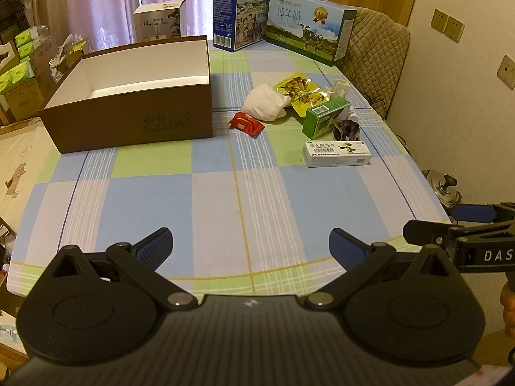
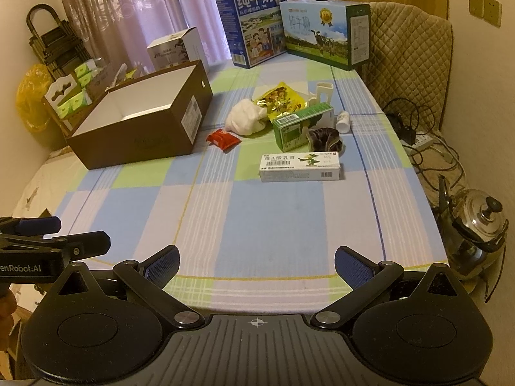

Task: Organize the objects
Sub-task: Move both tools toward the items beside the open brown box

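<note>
Both claws hover low over the near edge of the checked tablecloth (image 1: 225,199), side by side, each spread wide with nothing between the pads: left gripper (image 1: 250,244), right gripper (image 2: 256,259). Neither touches anything.

Ahead, well apart from both claws: white ointment box (image 2: 301,167), lying flat, nearest of the clutter, slightly right of centre. Just behind it a green carton (image 2: 301,125) and a dark crumpled item (image 2: 325,140), touching or nearly so. Left of those, a red packet (image 2: 223,140) alone, then a white cloth bundle (image 2: 246,117) against a yellow foil snack bag (image 2: 281,98). A small white bottle (image 2: 342,122) lies on its side near the right edge. Brown open box (image 1: 128,119), apparently empty, sits far left; likely the destination.

Risks, judged:
- Cluster is tight; reaching for the green carton could shove the dark item or roll the bottle off the table.
- Ointment box lies low; pads may skid over it rather than grip.
- Foil bag, slippery, may slip free mid-carry.

Milk cartons (image 1: 276,16) stand at the far end.
</note>
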A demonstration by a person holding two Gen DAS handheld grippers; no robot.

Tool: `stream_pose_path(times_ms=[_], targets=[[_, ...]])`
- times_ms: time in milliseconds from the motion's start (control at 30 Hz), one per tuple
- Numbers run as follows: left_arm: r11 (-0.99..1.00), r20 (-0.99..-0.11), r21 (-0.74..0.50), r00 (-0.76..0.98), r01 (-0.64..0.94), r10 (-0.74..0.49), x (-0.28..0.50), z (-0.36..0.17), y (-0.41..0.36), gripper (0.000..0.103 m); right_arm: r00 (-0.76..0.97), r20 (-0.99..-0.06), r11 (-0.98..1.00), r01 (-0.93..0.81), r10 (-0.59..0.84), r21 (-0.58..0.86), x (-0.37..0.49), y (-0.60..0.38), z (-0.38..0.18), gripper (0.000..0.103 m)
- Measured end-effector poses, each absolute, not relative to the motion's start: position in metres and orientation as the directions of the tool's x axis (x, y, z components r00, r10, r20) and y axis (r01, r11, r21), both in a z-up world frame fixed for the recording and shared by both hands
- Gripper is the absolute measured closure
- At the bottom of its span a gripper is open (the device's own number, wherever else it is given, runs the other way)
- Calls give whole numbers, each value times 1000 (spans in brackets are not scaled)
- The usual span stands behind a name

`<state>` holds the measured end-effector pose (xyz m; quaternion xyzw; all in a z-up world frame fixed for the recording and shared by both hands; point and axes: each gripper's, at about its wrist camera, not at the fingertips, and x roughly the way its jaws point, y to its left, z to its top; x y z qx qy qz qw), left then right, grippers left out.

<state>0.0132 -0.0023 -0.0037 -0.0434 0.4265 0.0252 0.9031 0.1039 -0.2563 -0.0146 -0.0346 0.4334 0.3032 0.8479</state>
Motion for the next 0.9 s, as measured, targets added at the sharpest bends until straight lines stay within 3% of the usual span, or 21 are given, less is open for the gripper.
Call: stream_pose_path(times_ms=[900], targets=[[993, -791, -69, 612, -100, 6, 41, -7, 25, 1, 430, -769, 815, -545, 473, 197, 121, -222, -18, 2]])
